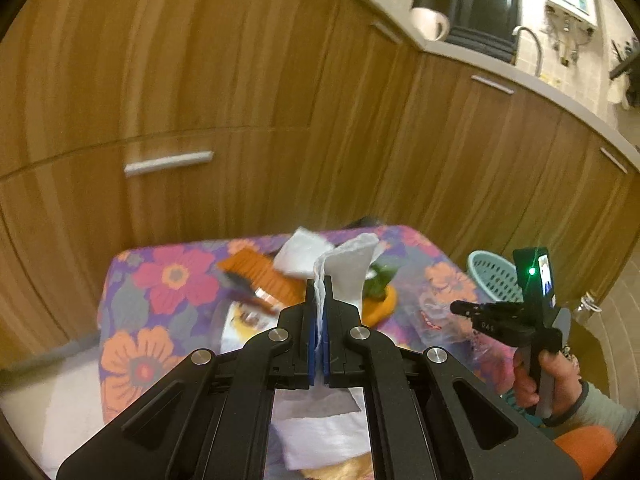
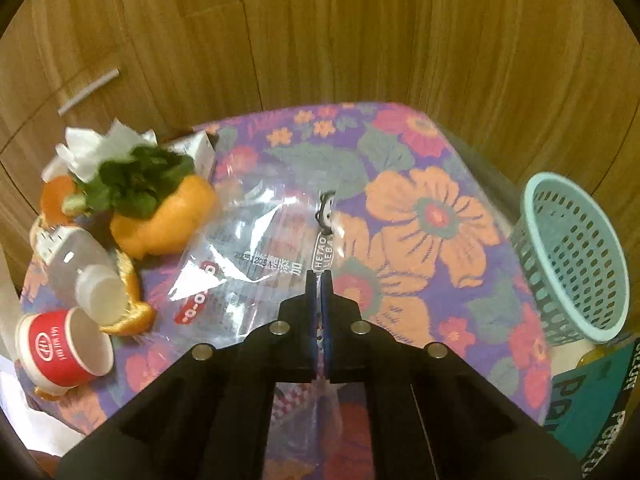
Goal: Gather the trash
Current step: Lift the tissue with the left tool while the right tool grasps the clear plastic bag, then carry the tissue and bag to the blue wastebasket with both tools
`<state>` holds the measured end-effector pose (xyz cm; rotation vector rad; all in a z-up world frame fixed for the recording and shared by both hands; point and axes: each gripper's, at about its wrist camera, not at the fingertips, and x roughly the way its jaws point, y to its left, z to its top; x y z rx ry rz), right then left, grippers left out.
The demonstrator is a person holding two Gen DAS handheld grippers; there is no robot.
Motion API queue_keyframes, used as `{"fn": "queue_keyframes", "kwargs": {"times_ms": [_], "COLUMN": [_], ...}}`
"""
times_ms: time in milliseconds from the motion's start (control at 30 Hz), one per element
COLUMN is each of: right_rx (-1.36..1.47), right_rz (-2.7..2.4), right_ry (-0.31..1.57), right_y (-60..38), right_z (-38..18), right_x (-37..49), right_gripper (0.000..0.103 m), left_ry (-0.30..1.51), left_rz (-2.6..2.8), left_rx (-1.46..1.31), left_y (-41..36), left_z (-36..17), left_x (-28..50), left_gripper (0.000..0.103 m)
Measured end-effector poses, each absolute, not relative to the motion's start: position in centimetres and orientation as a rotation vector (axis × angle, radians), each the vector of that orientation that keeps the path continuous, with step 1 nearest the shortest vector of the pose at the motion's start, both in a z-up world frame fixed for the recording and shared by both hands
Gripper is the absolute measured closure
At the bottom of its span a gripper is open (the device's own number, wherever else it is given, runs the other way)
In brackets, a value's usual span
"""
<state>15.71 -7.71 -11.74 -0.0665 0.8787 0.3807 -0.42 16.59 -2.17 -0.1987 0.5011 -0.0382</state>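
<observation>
My left gripper (image 1: 319, 280) is shut on a white paper tissue (image 1: 348, 268), whose crumpled edge sticks up between the blue pads, above the floral table (image 1: 160, 276). My right gripper (image 2: 319, 276) is shut on a clear plastic wrapper (image 2: 248, 256) with printed text that lies flat on the cloth; its printed strip (image 2: 324, 248) runs out from the tips. In the left wrist view the right gripper (image 1: 456, 307) shows at the right, held by a hand (image 1: 528, 380). A teal perforated basket (image 2: 576, 256) stands beside the table's right edge.
Orange peel (image 2: 160, 220) with green leaves (image 2: 140, 176) and a white tissue (image 2: 100, 144) lie at the table's left. A clear plastic bottle (image 2: 80, 268) and a tipped red paper cup (image 2: 64, 352) lie nearer. Wooden cabinets (image 2: 320, 40) rise behind. A teal box (image 2: 596, 400) sits below the basket.
</observation>
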Motion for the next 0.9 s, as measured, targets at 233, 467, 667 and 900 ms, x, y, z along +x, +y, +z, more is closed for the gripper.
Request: {"fn": "queue_keyframes", "kwargs": {"times_ms": [233,467,667,900], "right_rx": [-0.057,-0.045,-0.045,-0.048], "right_rz": [0.394,0.390,0.421,0.465], "right_ry": [0.815,0.831,0.852,0.915], "right_y": [-8.5,-10.2,-11.7,-11.3], "right_z": [-8.8,-9.0,-8.8,-10.6], "right_x": [14.8,14.5,14.6,15.1], "right_gripper": [0.103,0.103,0.100,0.024], "left_ry": [0.432,0.412,0.420,0.436], "left_rz": [-0.096,-0.125,-0.141,-0.154], "left_rx": [-0.140,-0.105,-0.085,-0.081], "left_y": [13.8,11.6,10.6,10.1], "left_z": [1.4,2.8,2.7,2.1], "left_x": [-0.3,0.8,1.6,2.0], "left_gripper": [0.103,0.103,0.103,0.103]}}
